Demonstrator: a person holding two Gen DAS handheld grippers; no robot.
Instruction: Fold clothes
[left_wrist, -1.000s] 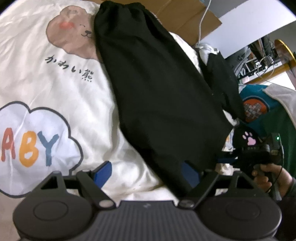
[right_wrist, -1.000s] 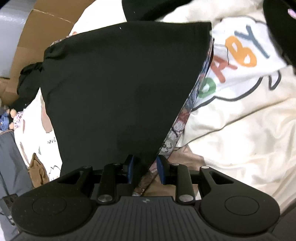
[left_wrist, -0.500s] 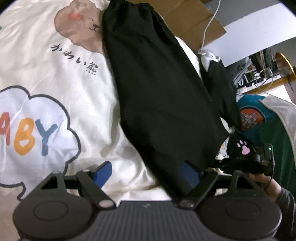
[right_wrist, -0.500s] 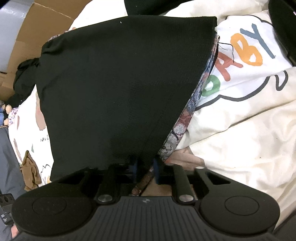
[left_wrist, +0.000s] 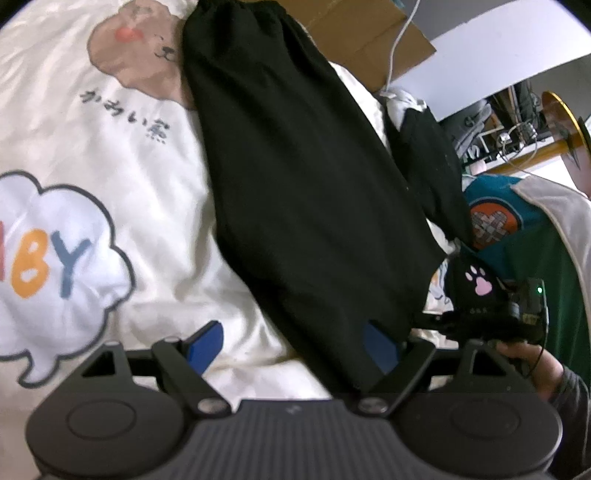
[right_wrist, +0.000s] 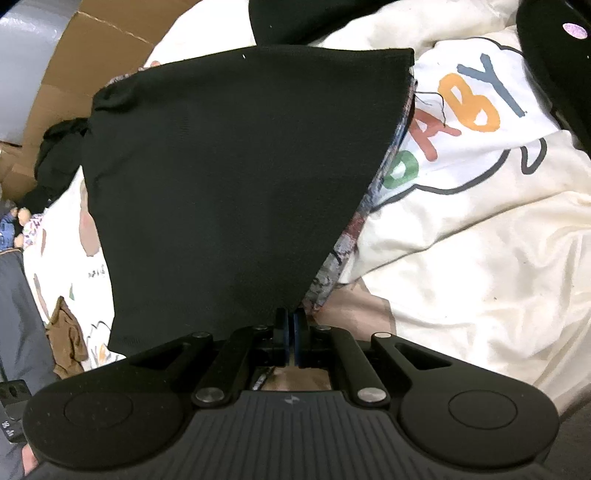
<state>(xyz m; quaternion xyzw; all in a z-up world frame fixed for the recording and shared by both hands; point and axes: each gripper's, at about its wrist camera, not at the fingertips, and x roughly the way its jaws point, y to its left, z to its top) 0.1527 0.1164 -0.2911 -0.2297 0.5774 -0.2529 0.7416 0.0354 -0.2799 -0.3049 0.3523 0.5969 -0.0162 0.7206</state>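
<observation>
Cardboard box (left_wrist: 354, 44) stands beyond the bed; its contents cannot be seen. Black garment (left_wrist: 295, 184) lies on the cream printed bedding (left_wrist: 110, 206), and a patterned inner layer (right_wrist: 351, 236) shows along one edge. The garment's lower edge drapes over the right finger of the left gripper (left_wrist: 291, 345), hiding most of it; its jaws stand wide apart. The right gripper (right_wrist: 290, 328) is clamped on a corner of the garment, jaws pressed together. A hand (left_wrist: 532, 365) grips the right gripper's handle, partly cut off.

The cream blanket (right_wrist: 461, 229) reads "BABY" in coloured letters inside a cloud.
</observation>
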